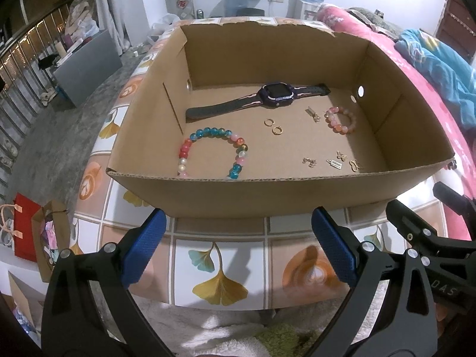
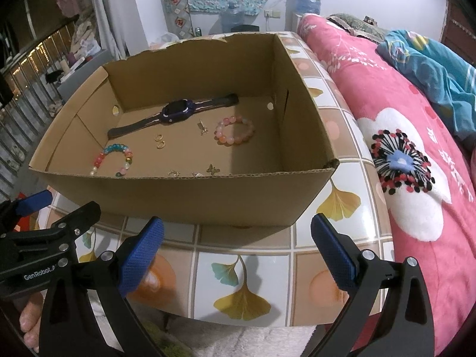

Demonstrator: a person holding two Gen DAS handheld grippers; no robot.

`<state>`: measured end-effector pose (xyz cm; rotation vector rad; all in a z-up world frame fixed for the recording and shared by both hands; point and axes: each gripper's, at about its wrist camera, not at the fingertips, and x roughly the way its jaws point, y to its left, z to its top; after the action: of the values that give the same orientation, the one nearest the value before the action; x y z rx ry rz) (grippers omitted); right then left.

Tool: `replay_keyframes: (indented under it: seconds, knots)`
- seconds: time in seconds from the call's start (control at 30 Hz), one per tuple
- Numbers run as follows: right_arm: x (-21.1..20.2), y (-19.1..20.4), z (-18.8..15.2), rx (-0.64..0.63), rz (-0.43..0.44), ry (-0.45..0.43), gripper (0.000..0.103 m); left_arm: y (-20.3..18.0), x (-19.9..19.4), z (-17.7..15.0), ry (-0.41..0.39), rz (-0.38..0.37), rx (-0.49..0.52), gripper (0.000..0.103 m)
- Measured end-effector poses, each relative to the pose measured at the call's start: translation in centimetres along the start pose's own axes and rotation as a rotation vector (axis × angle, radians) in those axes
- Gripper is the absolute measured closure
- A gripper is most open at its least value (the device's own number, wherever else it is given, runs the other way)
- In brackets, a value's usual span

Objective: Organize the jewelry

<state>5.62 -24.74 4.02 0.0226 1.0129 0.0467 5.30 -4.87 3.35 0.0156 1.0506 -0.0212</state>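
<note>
An open cardboard box [image 1: 244, 196] [image 2: 190, 196] stands on a tiled table. Inside lie a dark smartwatch [image 1: 261, 96] [image 2: 175, 111], a multicoloured bead bracelet [image 1: 212, 153] [image 2: 114, 159], a pink bead bracelet [image 1: 342, 119] [image 2: 235, 131], two gold hoop earrings [image 1: 273, 126] [image 2: 160, 141], a gold clasp piece [image 1: 312, 114] [image 2: 203, 126] and several small gold charms [image 1: 336, 162] [image 2: 212, 169]. My left gripper [image 1: 238, 244] is open and empty in front of the box's near wall. My right gripper [image 2: 238, 244] is open and empty, beside it on the right.
The table [image 1: 220, 264] [image 2: 247, 270] has a ginkgo-leaf tile cover. A pink floral bed [image 2: 401, 154] lies along its right side. Paper bags [image 1: 32, 232] stand on the floor at the left. A water bottle [image 1: 235, 0] stands at the back wall.
</note>
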Motion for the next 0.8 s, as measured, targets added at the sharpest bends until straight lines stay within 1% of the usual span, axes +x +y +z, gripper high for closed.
replay_keyframes:
  seconds: [0.8]
  knots:
    - [-0.05, -0.48, -0.16, 0.016, -0.003, -0.002, 0.007, -0.32, -0.14, 0.08, 0.002, 0.005, 0.011, 0.008]
